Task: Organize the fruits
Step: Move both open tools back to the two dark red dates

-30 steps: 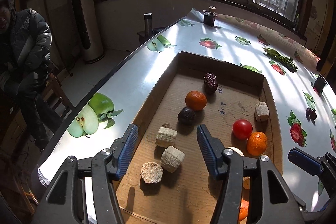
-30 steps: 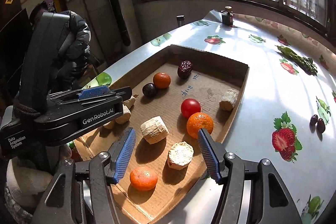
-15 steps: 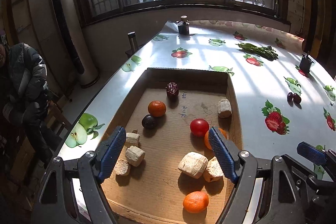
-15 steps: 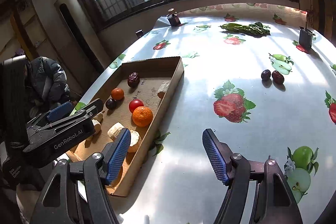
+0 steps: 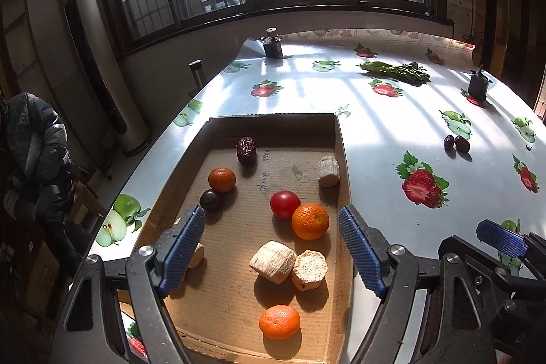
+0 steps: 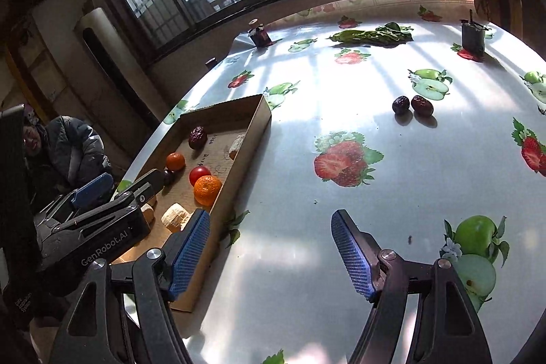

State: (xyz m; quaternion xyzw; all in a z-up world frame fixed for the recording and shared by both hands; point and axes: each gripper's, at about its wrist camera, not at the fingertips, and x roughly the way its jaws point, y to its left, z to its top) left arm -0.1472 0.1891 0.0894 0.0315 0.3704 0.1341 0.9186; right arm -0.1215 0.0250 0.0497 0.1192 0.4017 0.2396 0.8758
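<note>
My left gripper [image 5: 272, 249] hangs with jaws apart and empty over the cardboard tray [image 5: 342, 159], low in frame, with an orange [image 5: 310, 221], a tomato [image 5: 284, 204] and a red date [image 5: 246, 150] inside. My right gripper [image 6: 269, 256], jaws opening and empty, hovers above bare tablecloth [image 6: 307, 261]; two loose dates [image 6: 413, 105] lie upper right.
</note>
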